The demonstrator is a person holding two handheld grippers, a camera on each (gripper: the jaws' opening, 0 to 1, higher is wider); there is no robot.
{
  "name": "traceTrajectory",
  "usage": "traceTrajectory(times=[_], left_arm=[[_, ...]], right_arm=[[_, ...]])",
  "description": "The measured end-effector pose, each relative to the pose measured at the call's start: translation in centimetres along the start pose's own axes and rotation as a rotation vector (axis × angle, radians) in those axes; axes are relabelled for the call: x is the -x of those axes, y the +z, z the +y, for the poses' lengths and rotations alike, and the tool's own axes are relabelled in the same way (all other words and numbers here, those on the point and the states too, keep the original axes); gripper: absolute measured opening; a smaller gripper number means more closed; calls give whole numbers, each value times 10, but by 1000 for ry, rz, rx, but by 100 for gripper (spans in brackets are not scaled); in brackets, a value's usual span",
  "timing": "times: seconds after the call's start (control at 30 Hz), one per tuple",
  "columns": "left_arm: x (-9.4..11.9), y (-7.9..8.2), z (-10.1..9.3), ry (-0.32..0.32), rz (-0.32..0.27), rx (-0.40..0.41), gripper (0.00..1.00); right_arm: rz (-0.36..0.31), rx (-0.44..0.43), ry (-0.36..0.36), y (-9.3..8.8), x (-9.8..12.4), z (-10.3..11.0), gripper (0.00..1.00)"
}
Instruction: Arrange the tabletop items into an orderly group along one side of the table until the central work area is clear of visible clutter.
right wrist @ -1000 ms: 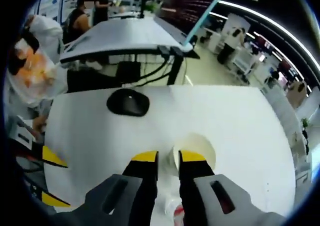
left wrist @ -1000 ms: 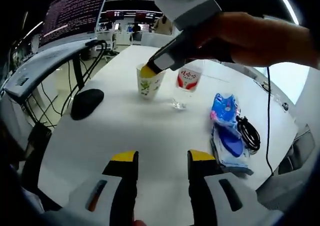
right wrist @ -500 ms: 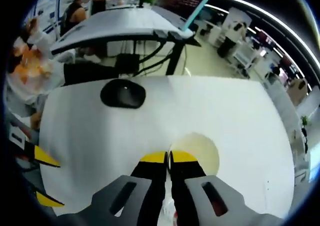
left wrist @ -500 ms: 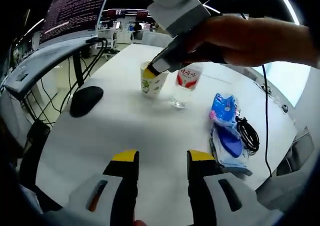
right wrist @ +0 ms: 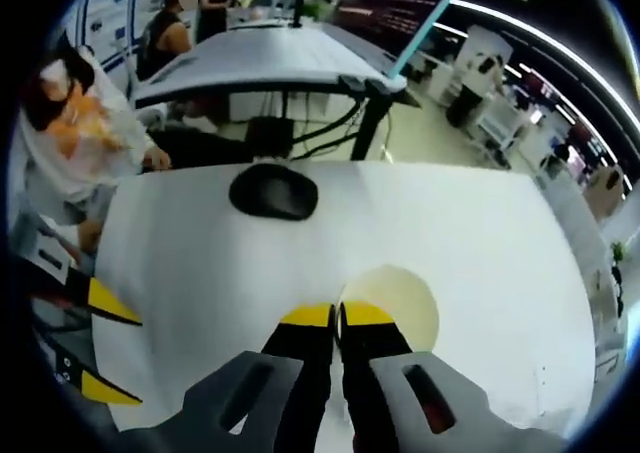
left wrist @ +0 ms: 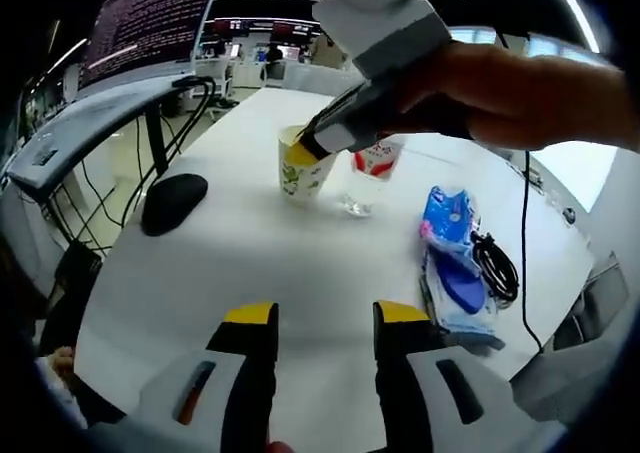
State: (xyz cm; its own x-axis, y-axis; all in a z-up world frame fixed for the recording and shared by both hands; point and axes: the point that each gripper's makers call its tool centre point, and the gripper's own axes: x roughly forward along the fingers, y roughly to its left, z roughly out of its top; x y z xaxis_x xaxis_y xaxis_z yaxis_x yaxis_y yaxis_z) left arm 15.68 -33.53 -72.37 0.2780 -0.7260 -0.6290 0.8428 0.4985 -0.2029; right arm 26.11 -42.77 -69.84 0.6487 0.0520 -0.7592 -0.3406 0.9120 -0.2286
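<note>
Paper cup (left wrist: 300, 168): on white surface (left wrist: 250, 263), rim pinched by my right gripper (right wrist: 338, 315). Glass (left wrist: 362, 185) just beside; black mouse (left wrist: 174, 202) apart. My left gripper (left wrist: 325, 315): jaws wide, holding nothing.

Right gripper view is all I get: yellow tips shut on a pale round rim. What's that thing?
Observer: A paper cup with green print; the right gripper pinches its rim.
Operator: Anything beside it?
Observer: A glass with a red label, just right of it in the left gripper view.
Operator: More clutter?
Observer: Blue packets and a black cable, near the table edge.
</note>
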Motion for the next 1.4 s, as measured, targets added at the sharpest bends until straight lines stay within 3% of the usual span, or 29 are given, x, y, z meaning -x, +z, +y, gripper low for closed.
traceTrajectory(times=[0.07, 0.53, 0.9, 1.2, 1.4], left_arm=[[-1, -8, 4, 19, 38, -26, 36], [7, 5, 8, 13, -14, 26, 37], [15, 15, 10, 32, -35, 32, 36], [6, 40, 3, 14, -79, 35, 36], [-12, 61, -10, -22, -108, 8, 36]], right_arm=[[-6, -6, 10, -2, 2, 6, 0], [-34, 65, 44, -16, 34, 37, 0], [-38, 54, 52, -44, 53, 48, 0], [-37, 39, 21, -70, 76, 51, 0], [-27, 1, -18, -93, 95, 38, 0]])
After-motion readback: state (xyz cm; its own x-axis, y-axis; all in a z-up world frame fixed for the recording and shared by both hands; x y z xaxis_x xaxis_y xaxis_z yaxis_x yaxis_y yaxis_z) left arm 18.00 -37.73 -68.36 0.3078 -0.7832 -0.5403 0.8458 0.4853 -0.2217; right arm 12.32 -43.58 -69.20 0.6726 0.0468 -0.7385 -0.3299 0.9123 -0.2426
